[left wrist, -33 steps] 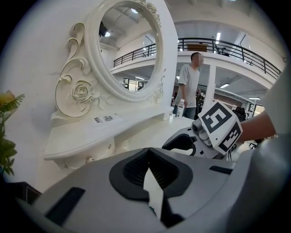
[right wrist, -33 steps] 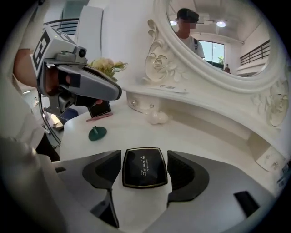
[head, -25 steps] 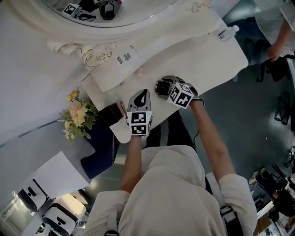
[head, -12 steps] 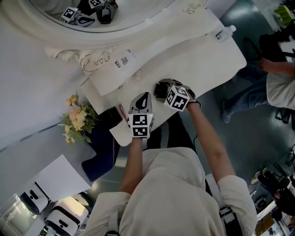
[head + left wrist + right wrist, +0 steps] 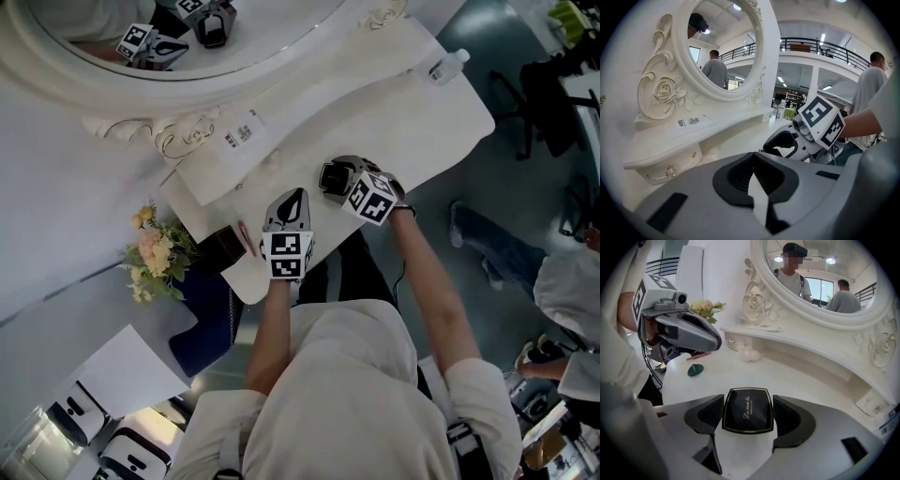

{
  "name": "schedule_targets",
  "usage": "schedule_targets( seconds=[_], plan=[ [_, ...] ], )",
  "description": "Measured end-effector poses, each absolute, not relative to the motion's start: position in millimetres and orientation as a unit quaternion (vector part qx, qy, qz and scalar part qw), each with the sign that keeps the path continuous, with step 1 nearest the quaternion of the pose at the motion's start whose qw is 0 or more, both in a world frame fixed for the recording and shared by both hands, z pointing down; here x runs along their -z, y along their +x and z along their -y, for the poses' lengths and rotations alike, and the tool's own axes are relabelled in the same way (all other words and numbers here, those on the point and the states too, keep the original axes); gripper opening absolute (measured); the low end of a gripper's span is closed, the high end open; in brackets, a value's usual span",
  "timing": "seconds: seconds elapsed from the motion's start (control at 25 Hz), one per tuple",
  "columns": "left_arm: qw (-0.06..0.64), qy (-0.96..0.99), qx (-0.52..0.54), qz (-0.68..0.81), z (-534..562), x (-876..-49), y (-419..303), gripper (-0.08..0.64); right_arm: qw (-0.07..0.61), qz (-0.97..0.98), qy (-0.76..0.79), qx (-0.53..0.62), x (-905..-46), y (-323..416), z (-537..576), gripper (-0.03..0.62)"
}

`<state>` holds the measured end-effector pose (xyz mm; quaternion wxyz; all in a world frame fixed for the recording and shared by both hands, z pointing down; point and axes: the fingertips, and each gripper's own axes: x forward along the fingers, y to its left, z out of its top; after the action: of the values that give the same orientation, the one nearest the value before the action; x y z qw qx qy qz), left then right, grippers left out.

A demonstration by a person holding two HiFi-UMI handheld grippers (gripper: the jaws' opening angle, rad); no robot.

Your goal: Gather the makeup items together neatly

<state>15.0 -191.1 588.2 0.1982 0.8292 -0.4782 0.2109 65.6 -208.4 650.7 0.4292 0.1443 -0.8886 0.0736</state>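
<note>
Ornate mirror (image 5: pixel 272 23), flower bouquet (image 5: pixel 155 246), water bottle (image 5: pixel 446 66).

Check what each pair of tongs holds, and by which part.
Right tongs grip the black compact by its two side edges; left tongs are shut on nothing.

Compact (image 5: pixel 747 416) lies on vanity top (image 5: pixel 412 122) near front edge, gripped between right gripper (image 5: pixel 332 176) jaws. Left of it: small cap (image 5: pixel 695 370), then pencil (image 5: pixel 698 356) toward left end. Bottle (image 5: pixel 446 64) at far right corner. Flowers (image 5: pixel 155 246) off left end.
</note>
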Motion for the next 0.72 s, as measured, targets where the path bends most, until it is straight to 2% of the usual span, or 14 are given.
schedule_targets(
  seconds=[0.36, 0.52, 0.72],
  plan=[
    [0.205, 0.834, -0.209, 0.468, 206.0, -591.3, 38.7, 0.015, 0.434, 0.84, 0.295, -0.135, -649.3, 130.6, 261.8, 0.313],
    [0.208, 0.834, -0.208, 0.467, 211.0, -593.1, 44.9, 0.015, 0.403, 0.805, 0.39, -0.194, -651.3, 153.6, 276.1, 0.313],
    [0.212, 0.832, -0.207, 0.468, 211.8, -596.5, 47.4, 0.015, 0.401, 0.796, 0.406, -0.204, -660.7, 160.0, 276.0, 0.313]
  ],
)
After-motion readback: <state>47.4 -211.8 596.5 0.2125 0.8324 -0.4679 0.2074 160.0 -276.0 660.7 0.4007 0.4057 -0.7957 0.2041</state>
